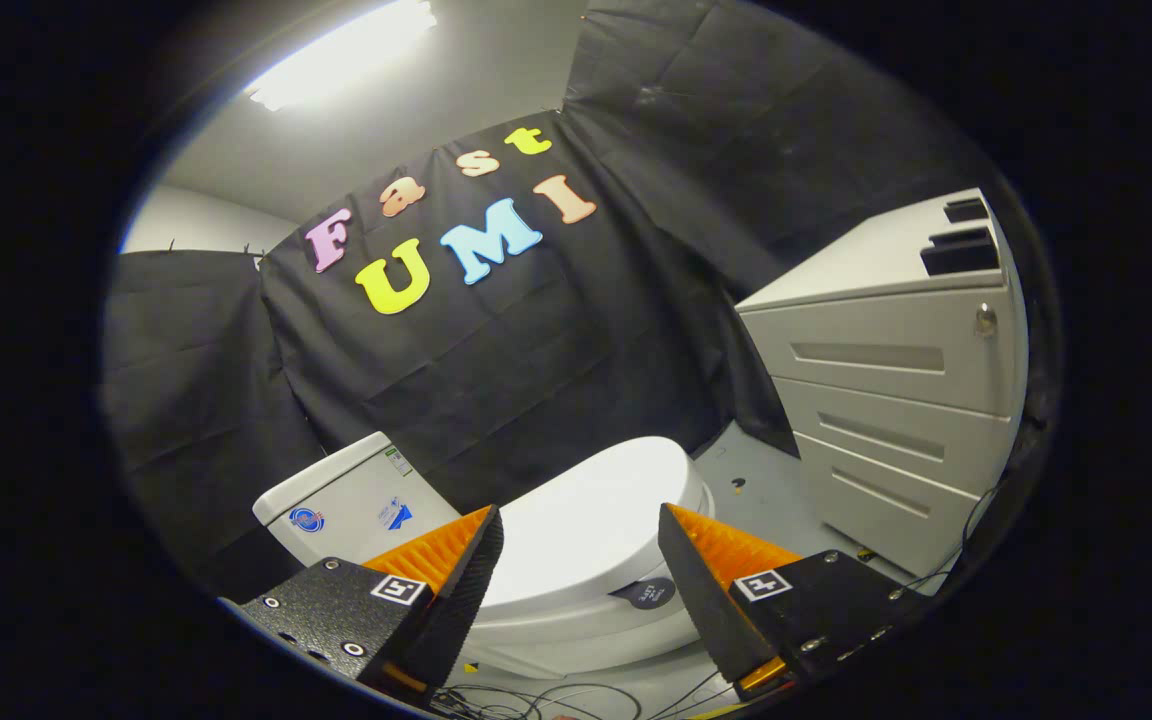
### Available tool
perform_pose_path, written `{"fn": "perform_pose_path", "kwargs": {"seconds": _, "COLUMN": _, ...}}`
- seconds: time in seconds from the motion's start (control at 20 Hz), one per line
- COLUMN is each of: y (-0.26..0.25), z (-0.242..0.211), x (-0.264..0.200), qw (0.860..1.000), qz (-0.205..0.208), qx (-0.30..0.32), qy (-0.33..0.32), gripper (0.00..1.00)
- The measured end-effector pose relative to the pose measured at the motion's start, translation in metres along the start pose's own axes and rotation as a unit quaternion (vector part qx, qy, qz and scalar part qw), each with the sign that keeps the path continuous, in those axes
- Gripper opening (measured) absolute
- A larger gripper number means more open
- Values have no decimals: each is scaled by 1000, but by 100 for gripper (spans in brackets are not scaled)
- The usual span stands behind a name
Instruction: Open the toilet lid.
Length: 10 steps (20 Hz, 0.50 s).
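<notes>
A white toilet stands on the floor below me, its lid (591, 525) lying flat and closed over the bowl (576, 635). Its white tank (351, 500) sits behind the lid, against the black cloth wall. My gripper (581, 530) hovers above the lid, open, with a wide gap between the two fingers and nothing in it. The lid's front edge shows between the fingertips, apart from them. A dark round sticker (648, 594) sits on the seat rim near the right finger.
A white drawer cabinet (896, 400) stands to the right of the toilet, with a strip of grey floor (766, 480) between them. Black cables (536, 700) lie on the floor near the bowl's base. Black cloth walls close off the back and left.
</notes>
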State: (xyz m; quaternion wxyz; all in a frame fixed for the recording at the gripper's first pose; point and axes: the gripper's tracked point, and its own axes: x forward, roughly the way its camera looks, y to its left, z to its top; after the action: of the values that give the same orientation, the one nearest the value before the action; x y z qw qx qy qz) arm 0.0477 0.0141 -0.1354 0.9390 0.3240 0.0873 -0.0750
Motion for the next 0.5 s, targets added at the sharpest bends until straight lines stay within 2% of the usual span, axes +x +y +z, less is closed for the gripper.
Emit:
{"fn": "perform_pose_path", "kwargs": {"seconds": 0.1, "y": -14, "z": -11, "x": -1, "qw": 999, "qz": -12, "qx": 40, "qy": 15, "gripper": 96}}
{"fn": "perform_pose_path", "kwargs": {"seconds": 0.5, "y": -53, "z": -56, "x": 6, "qw": 989, "qz": -54, "qx": 122, "qy": 55, "gripper": 95}}
